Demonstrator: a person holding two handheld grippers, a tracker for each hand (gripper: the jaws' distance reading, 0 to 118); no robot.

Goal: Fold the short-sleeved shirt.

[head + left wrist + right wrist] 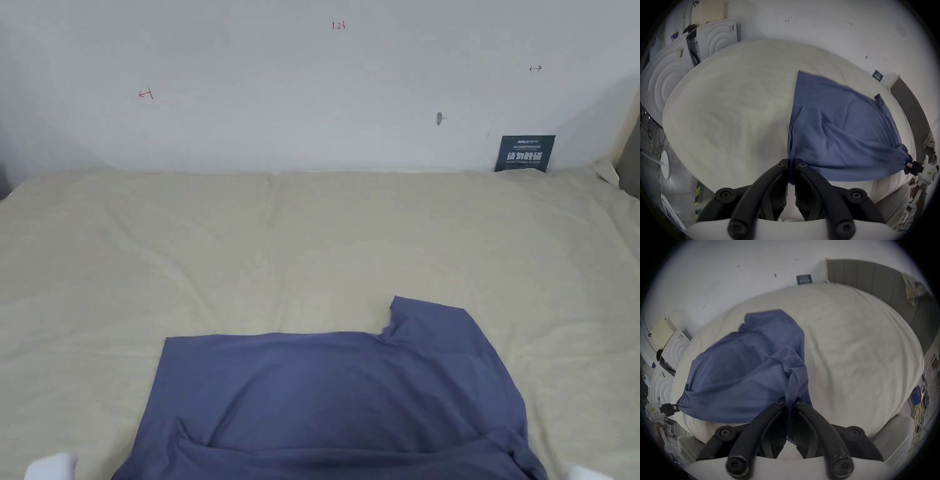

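We are holding the blue shirt (pixel 337 394) by its two near corners over the front edge of a bed (pixel 312 250) covered in a cream sheet, the far part of the cloth lying flat on the sheet with one sleeve (pixel 431 319) pointing toward the wall. Our left gripper (pixel 791 164) is pinching a gathered corner between jaws pressed together on the cloth, and our right gripper (pixel 790 402) is pinching the opposite bunched corner the same way, the fabric stretching between them. We are judging this to be an early step: either dragging the shirt into place or lifting the near edge to carry it over the far half. The next move is calling for both grippers to travel together at even height, so the fold lands straight. The near edge is falling below the head view's frame, the other sleeve is tucked or hidden, and we cannot tell collar from hem.
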